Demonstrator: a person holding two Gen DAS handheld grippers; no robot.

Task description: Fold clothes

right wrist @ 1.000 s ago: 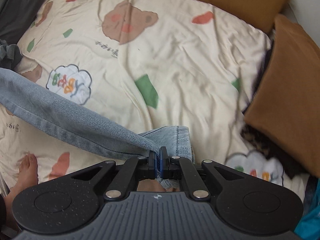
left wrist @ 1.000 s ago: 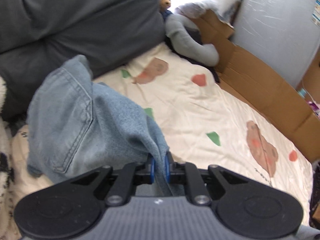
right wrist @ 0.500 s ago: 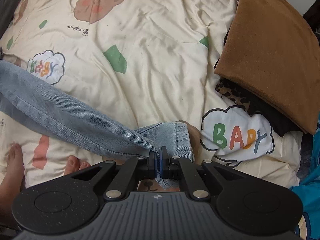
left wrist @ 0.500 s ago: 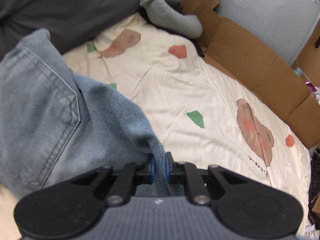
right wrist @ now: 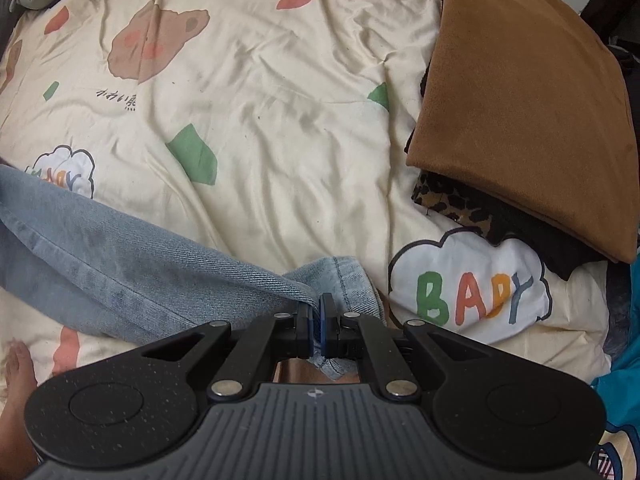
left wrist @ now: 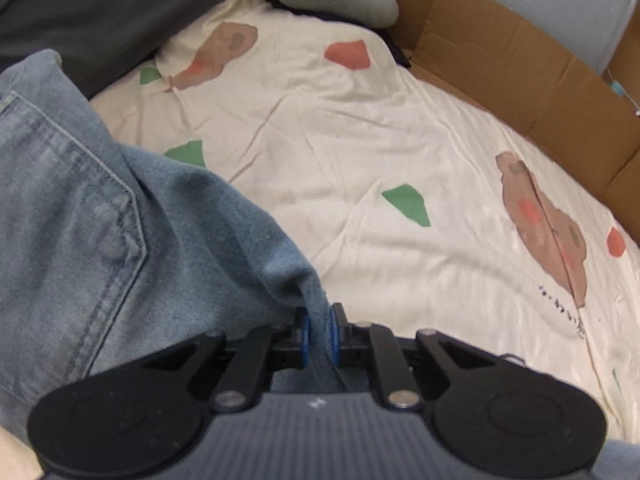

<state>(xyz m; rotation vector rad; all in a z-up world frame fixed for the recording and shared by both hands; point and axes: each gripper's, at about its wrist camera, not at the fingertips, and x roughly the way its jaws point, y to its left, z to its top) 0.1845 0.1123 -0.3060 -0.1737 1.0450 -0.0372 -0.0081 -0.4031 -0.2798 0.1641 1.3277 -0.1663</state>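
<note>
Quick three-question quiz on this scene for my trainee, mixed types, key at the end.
1. True or false: both tools, left and right, grip the jeans.
2. What lies on the leopard cloth? A) brown cloth B) a towel C) a box
3. Fill in: the cloud on the sheet reads ____.

Key: 1 true; 2 A; 3 BABY

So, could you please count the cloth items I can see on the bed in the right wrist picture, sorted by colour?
Blue denim: 1, the jeans, held by the right gripper
Brown: 1, the folded cloth
Leopard print: 1, the piece under the brown one
Black: 1, the piece under the brown one
Total: 4
</note>
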